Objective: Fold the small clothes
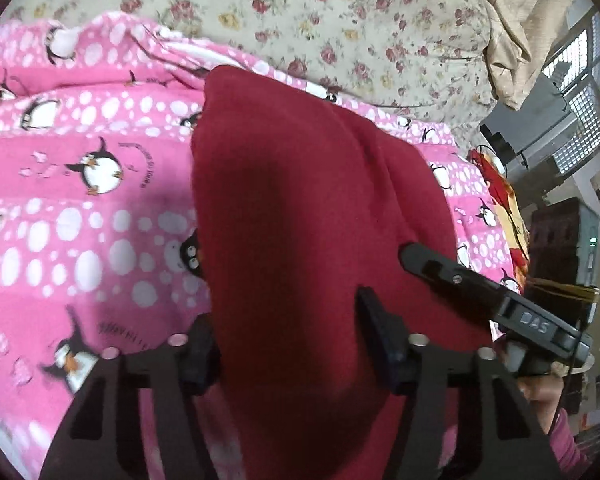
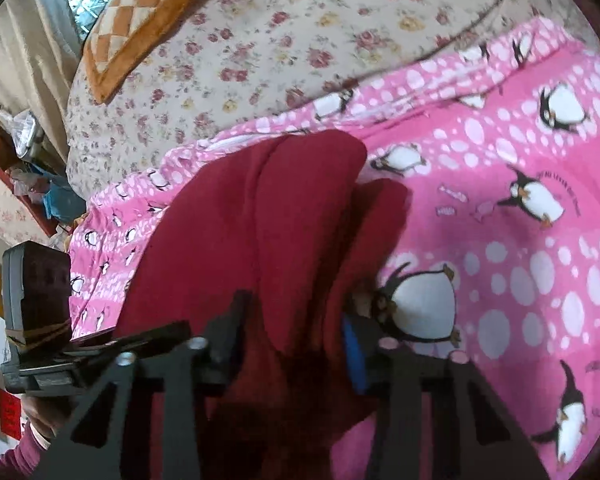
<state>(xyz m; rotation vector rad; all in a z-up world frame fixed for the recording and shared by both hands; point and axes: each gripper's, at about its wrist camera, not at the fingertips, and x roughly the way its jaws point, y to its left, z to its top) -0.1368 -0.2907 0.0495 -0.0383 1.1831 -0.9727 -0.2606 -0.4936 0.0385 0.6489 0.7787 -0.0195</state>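
A dark red small garment lies bunched on a pink penguin-print blanket. In the left wrist view my left gripper has its fingers wide apart with the red cloth draped between them; a grip cannot be made out. My right gripper reaches in from the right, its tip on the red cloth. In the right wrist view the garment fills the gap of my right gripper, whose fingers stand apart, a blue pad on the right one. The left gripper shows at lower left.
The pink blanket lies on a floral bedsheet. An orange checked cushion sits at the bed's far corner. A beige curtain, window and cluttered furniture stand beside the bed.
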